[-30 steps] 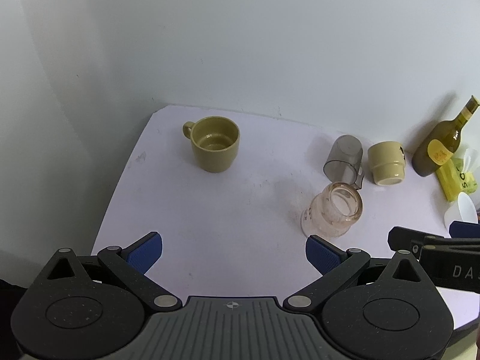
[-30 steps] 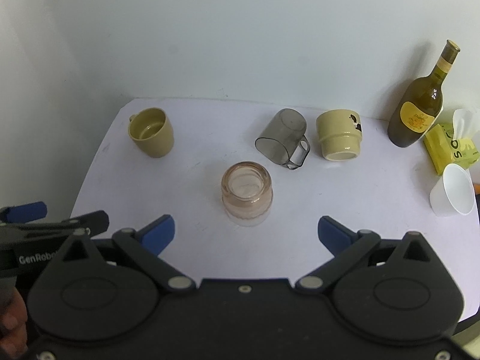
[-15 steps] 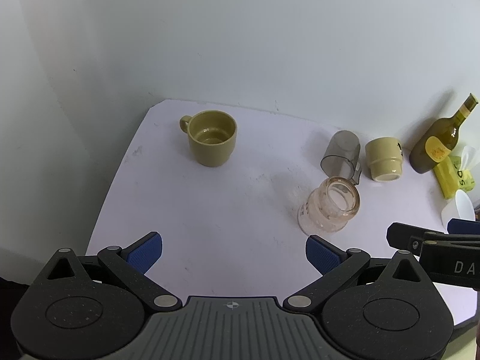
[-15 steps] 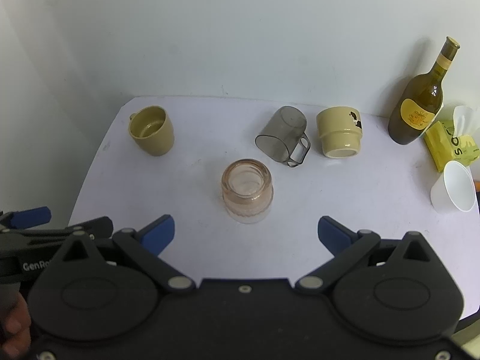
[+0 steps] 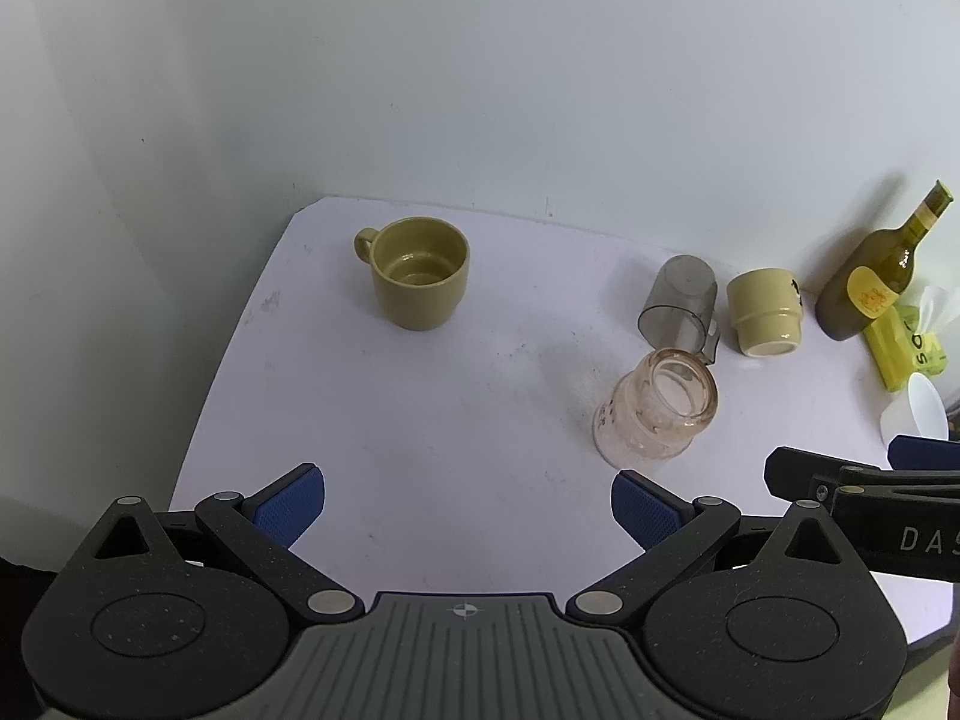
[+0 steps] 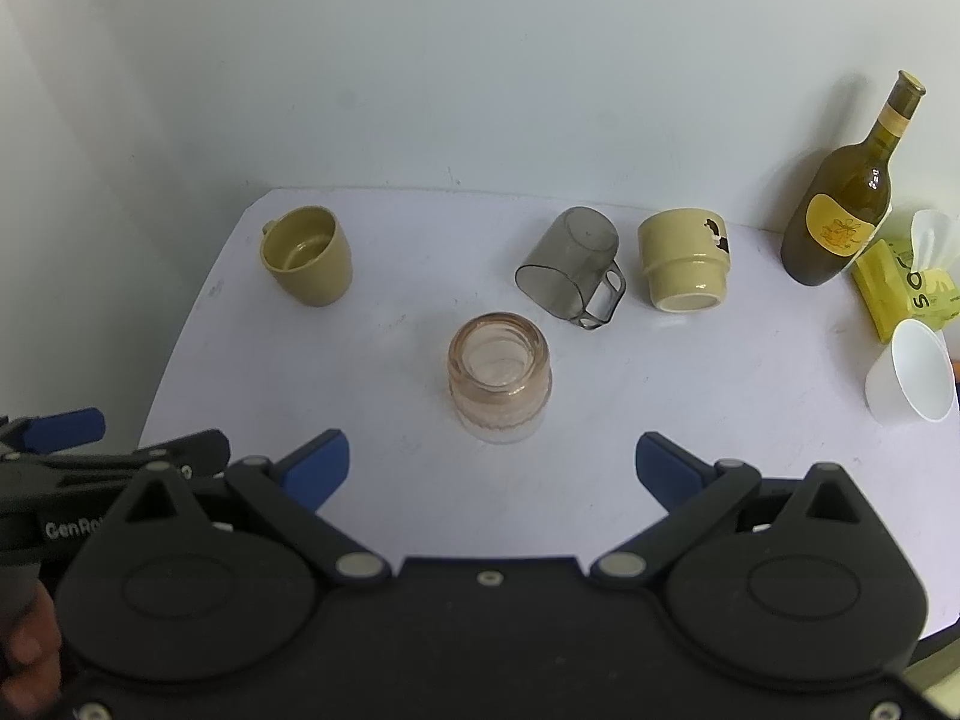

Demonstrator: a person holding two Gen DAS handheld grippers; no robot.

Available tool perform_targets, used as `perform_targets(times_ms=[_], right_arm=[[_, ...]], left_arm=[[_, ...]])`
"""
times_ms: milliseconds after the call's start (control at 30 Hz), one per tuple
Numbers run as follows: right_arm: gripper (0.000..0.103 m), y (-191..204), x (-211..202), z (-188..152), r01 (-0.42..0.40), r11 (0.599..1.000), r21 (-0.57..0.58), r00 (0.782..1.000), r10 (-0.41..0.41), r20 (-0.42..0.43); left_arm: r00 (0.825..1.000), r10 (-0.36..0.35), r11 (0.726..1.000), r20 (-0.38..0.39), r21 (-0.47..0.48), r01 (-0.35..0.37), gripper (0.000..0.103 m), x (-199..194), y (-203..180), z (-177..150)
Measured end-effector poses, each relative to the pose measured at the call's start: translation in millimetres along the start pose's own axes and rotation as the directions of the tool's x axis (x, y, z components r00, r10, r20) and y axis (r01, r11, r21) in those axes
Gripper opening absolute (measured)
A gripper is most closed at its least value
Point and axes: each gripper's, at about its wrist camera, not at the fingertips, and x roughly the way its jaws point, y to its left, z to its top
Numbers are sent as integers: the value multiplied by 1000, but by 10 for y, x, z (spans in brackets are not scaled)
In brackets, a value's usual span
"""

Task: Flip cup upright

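Note:
A pink glass cup (image 6: 499,384) stands on the white table (image 6: 690,396) just ahead of my right gripper (image 6: 492,468), which is open and empty; the cup also shows in the left wrist view (image 5: 657,414). A smoky grey cup with a handle (image 6: 570,273) lies on its side behind it, also in the left wrist view (image 5: 681,303). A cream cup (image 6: 684,267) sits upside down to its right. An olive mug (image 5: 420,279) stands upright at the far left. My left gripper (image 5: 468,504) is open and empty at the near edge.
A wine bottle (image 6: 846,210) stands at the back right by the wall. A yellow tissue pack (image 6: 906,291) and a white paper cup on its side (image 6: 912,372) lie at the right edge. The left gripper's side shows in the right wrist view (image 6: 72,450).
Both grippers have pulled back and up slightly, so the table looks a little farther away. No object has moved.

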Motion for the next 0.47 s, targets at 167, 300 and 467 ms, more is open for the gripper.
perform_targets(times_ms=[167, 300, 467], right_arm=[[103, -16, 15, 5, -3, 1000, 2, 1000, 3, -2], [103, -19, 19, 18, -5, 1000, 3, 1000, 5, -2], [103, -17, 32, 27, -9, 1000, 0, 1000, 9, 0]], left_arm=[[1000, -2, 1000, -2, -2, 2, 103, 0, -6, 0], [1000, -7, 1000, -5, -3, 7, 103, 8, -10, 10], [1000, 2, 1000, 1, -4, -2, 103, 22, -25, 24]])
